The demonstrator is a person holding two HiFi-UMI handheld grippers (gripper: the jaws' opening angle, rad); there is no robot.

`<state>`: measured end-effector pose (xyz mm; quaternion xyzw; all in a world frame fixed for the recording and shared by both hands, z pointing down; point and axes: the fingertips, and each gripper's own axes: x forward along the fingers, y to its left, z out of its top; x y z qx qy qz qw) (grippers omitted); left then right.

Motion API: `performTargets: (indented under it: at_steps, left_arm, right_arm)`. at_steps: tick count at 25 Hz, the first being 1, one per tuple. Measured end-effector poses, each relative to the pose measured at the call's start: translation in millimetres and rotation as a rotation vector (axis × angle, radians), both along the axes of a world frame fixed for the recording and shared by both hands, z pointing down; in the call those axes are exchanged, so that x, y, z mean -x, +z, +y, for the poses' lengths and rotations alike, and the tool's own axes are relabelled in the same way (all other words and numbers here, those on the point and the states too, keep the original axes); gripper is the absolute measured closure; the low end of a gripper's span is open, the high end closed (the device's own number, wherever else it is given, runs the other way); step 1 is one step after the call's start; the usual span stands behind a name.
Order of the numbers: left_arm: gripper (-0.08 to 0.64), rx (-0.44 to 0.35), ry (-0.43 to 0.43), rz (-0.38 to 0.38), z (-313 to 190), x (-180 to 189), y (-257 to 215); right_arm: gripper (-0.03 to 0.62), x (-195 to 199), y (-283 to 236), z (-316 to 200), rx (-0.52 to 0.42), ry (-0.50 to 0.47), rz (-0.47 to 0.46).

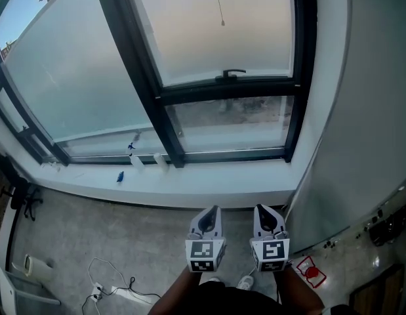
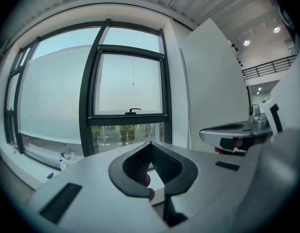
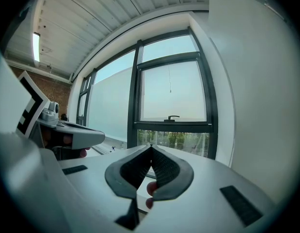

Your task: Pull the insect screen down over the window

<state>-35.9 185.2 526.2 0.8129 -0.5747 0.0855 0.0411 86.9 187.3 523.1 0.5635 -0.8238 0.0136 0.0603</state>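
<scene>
Together, the left gripper [image 1: 211,210] and right gripper [image 1: 262,209], jaws pressed shut on nothing, face the window [image 1: 229,92] at twelve o'clock, where a thin pull cord [image 1: 218,2] hangs against the upper pane.

A tall black-framed window [image 1: 157,97] fills the far wall, its upper panes pale and hazy with daylight. A clear lower strip shows green trees [image 2: 123,132] outside. Beneath it runs a deep white sill [image 1: 209,182]. The floor [image 1: 137,241] is grey concrete, with a white power strip and cables [image 1: 114,293] lying on it. A plain white wall [image 1: 366,110] stands at the right. Overhead, a ribbed ceiling [image 3: 116,18] carries a strip light [image 3: 36,46], and a brick wall [image 3: 58,93] shows at the left.
</scene>
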Motion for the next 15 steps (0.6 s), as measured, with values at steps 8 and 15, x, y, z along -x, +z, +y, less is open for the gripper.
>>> performTargets:
  at_steps: [8,15]
  left_arm:
    - [0.557,0.018,-0.030,0.046,-12.9,7.2,1.8]
    - [0.557,-0.019,-0.030,0.043,-44.6,24.4,-5.6]
  right_arm:
    - [0.589,5.6,0.0,-12.4,-0.005,-0.021,0.039]
    - [0.589,17.1,-8.0,-43.7,-0.027,-0.007,0.024]
